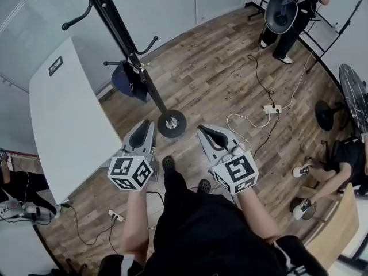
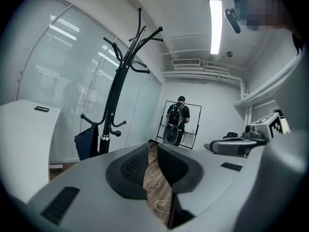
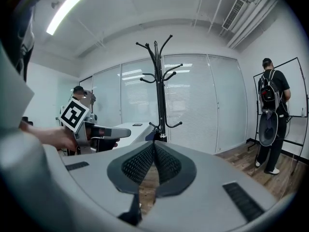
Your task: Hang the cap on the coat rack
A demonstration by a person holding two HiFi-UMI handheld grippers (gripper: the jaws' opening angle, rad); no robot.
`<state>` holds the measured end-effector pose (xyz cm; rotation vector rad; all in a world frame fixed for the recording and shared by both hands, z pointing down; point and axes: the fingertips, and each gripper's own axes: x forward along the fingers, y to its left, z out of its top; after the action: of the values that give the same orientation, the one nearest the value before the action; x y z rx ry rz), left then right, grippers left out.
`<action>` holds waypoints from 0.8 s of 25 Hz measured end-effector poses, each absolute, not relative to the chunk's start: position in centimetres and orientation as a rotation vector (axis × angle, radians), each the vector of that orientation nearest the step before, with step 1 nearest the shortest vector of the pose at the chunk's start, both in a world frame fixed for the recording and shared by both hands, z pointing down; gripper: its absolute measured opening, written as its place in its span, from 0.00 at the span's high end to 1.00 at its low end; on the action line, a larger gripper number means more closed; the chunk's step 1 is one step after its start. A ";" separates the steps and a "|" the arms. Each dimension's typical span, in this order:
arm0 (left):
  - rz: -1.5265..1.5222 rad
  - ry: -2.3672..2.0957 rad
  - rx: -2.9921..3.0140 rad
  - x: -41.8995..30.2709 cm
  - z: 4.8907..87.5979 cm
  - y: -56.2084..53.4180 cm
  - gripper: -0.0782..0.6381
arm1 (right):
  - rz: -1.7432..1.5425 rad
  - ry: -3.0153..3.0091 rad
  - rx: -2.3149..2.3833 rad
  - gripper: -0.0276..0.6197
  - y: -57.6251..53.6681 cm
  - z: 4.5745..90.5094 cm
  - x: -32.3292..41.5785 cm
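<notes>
The black coat rack (image 1: 123, 36) stands on its round base on the wood floor, just ahead of both grippers. A dark blue cap (image 1: 125, 80) hangs from one of its low hooks, next to the table. In the left gripper view the rack (image 2: 116, 91) rises at left with the cap (image 2: 86, 141) low on it. My left gripper (image 1: 145, 123) points at the rack's base, and its jaws (image 2: 152, 146) stand a narrow gap apart with nothing between them. My right gripper (image 1: 205, 129) is held level beside it, its tips (image 3: 153, 144) touching and empty. Neither gripper touches the cap.
A white table (image 1: 63, 114) fills the left side beside the rack. A person with a backpack (image 1: 287, 16) stands at the far right by a frame. A power strip with cables (image 1: 271, 108) lies on the floor. People sit at the right edge (image 1: 333, 165) and the lower left (image 1: 17, 194).
</notes>
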<state>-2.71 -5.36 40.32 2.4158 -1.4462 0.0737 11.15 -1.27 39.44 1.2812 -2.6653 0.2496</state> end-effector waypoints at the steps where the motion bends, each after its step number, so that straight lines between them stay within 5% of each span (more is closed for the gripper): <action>1: 0.067 -1.451 2.426 -2.0 40.0 -4.5 0.80 | 0.237 -2.675 1.278 0.91 -0.9 39.2 11.6; 20: 0.052 -1.351 2.543 1.6 36.8 1.1 0.86 | 0.148 -2.786 1.214 0.91 1.3 36.8 8.5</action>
<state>1.62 1.07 36.84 2.5429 -1.3511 0.0524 8.51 1.34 36.79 1.2144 -2.7855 0.1478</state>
